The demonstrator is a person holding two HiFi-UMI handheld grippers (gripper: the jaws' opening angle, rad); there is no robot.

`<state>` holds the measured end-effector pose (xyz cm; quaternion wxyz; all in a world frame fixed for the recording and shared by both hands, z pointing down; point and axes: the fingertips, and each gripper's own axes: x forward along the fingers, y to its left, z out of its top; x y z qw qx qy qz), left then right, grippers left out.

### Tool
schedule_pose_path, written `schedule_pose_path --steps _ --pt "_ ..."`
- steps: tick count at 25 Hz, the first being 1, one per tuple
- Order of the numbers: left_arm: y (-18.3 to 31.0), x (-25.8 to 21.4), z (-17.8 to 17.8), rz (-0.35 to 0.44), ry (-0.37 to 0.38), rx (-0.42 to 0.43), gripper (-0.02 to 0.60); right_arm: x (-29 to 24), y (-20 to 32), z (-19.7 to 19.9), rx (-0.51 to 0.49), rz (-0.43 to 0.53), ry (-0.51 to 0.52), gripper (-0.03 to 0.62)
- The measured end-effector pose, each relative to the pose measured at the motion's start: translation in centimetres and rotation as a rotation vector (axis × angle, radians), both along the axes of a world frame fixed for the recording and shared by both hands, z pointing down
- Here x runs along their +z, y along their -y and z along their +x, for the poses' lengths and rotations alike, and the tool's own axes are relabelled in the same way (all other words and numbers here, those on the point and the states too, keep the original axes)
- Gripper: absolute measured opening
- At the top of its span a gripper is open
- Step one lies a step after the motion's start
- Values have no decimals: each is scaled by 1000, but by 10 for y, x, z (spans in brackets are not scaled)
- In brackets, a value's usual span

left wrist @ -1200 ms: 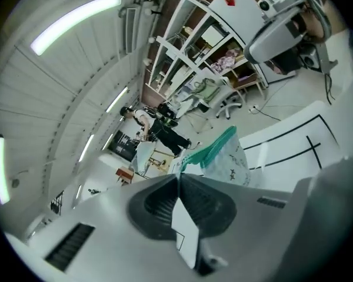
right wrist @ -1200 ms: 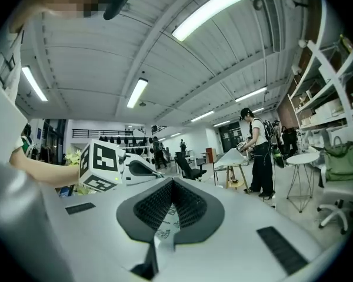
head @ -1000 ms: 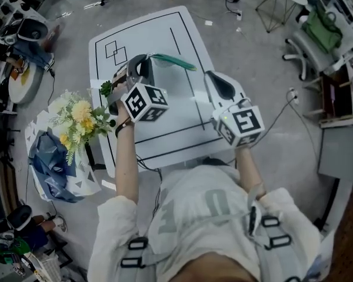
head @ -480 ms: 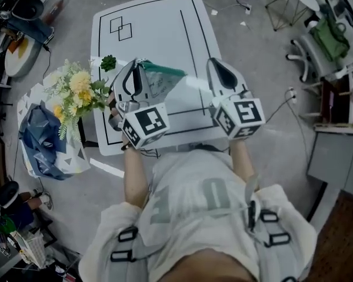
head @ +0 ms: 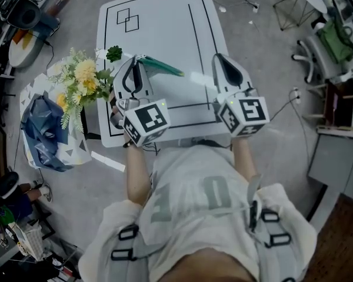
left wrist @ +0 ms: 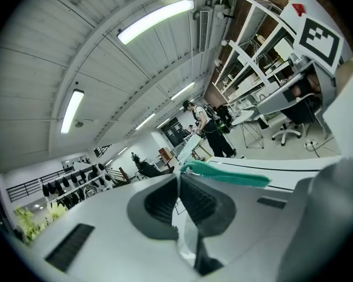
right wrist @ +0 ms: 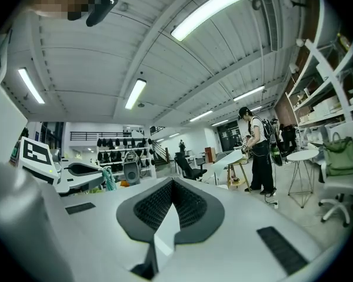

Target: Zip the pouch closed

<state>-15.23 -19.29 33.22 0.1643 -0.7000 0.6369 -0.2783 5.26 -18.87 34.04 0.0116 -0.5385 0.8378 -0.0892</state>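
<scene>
Left tongs (left wrist: 179, 180) and right tongs (right wrist: 172, 185) tight on pouch (head: 162, 67), long axis seemingly crosswise between them.

The far half of the white table with black lines (head: 165, 28) lies bare ahead of you. At its left edge, a bouquet of yellow and white flowers (head: 82, 87) and a small green plant (head: 113, 54) crowd your left gripper (head: 135, 60). The clear plastic pouch with a green zip strip (head: 162, 66) spans the gap to your right gripper (head: 218, 57). Open grey floor (head: 253, 46) lies to the table's right.
</scene>
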Motion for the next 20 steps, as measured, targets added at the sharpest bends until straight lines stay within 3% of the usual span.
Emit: schedule_pose_path --steps 8,20 --pt "-5 5 -9 -10 -11 -28 14 0 0 3 0 5 4 6" --pt "-5 -1 6 23 -36 14 14 -3 1 0 -19 19 23 9"
